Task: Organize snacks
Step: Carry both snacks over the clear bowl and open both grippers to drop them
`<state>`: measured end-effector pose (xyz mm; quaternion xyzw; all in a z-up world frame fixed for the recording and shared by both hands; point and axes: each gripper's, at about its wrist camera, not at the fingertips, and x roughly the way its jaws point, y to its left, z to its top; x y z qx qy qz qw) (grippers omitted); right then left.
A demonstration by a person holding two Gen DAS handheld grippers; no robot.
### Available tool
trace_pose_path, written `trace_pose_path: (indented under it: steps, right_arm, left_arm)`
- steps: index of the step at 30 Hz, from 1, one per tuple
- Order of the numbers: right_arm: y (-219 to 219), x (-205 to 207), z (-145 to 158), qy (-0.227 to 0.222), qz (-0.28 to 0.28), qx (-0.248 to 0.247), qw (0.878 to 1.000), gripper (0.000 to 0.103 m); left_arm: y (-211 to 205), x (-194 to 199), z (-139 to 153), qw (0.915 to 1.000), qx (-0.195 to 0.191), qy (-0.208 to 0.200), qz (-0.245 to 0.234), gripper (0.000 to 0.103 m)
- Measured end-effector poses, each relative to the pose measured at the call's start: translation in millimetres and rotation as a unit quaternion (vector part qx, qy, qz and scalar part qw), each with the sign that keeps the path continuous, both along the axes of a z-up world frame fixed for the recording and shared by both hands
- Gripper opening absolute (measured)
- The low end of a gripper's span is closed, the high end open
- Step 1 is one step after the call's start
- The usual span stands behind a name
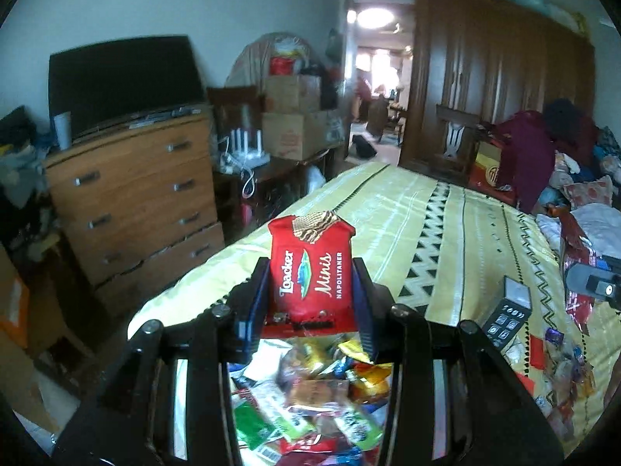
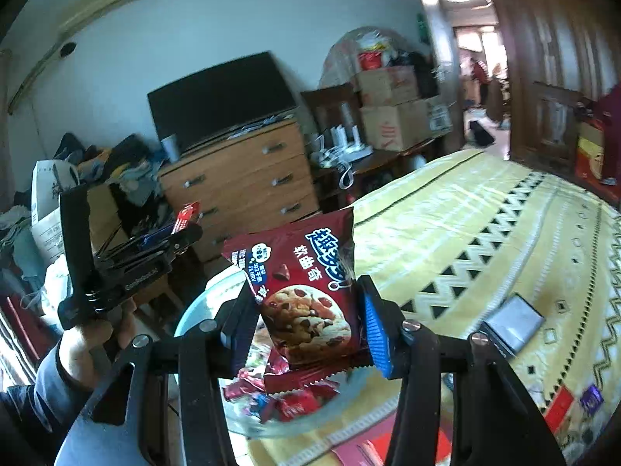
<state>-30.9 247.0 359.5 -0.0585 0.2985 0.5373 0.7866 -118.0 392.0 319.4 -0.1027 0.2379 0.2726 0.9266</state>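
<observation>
both grippers were mid-carry: left gripper point(image 1: 310, 295) clamped a red wafer pack point(image 1: 310, 268), right gripper point(image 2: 306, 322) clamped a cookie packet point(image 2: 306, 295); next, each probably needed releasing over its matching pile

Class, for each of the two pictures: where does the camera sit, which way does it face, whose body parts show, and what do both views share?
Left wrist: on the left gripper, facing across the bed; grips a red wafer pack; no body shows.
Right wrist: on the right gripper, facing the dresser; grips a cookie packet; left hand shows.
Shared: bed, dresser, television.
</observation>
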Motion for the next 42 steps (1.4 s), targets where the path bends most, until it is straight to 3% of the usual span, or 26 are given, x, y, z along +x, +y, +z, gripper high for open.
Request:
trace_pose_path:
  steps: [5,14,39,42]
  right_arm:
    - [42,12,-11,0.025,0.013,-0.021,0.999,0.053]
    - [70,14,-41,0.048,0.032,-0.042,0.997,0.053]
    - [92,2,-57,0.053,0.051,-0.057,0.996,0.053]
    - [99,-3,-60,0.046,0.060,-0.066,0.995,0.053]
  left_arm:
    - [17,-8,-14,0.9996,-0.023,0.013,0.011,0.041]
    - [34,-6,-28,0.9988,-0.036,0.033,0.008,0.040]
    - [40,0,-45,0.9977,-0.040,0.055,-0.002,0.041]
    - [42,0,-47,0.9969,-0.049,0.061,0.000,0.045]
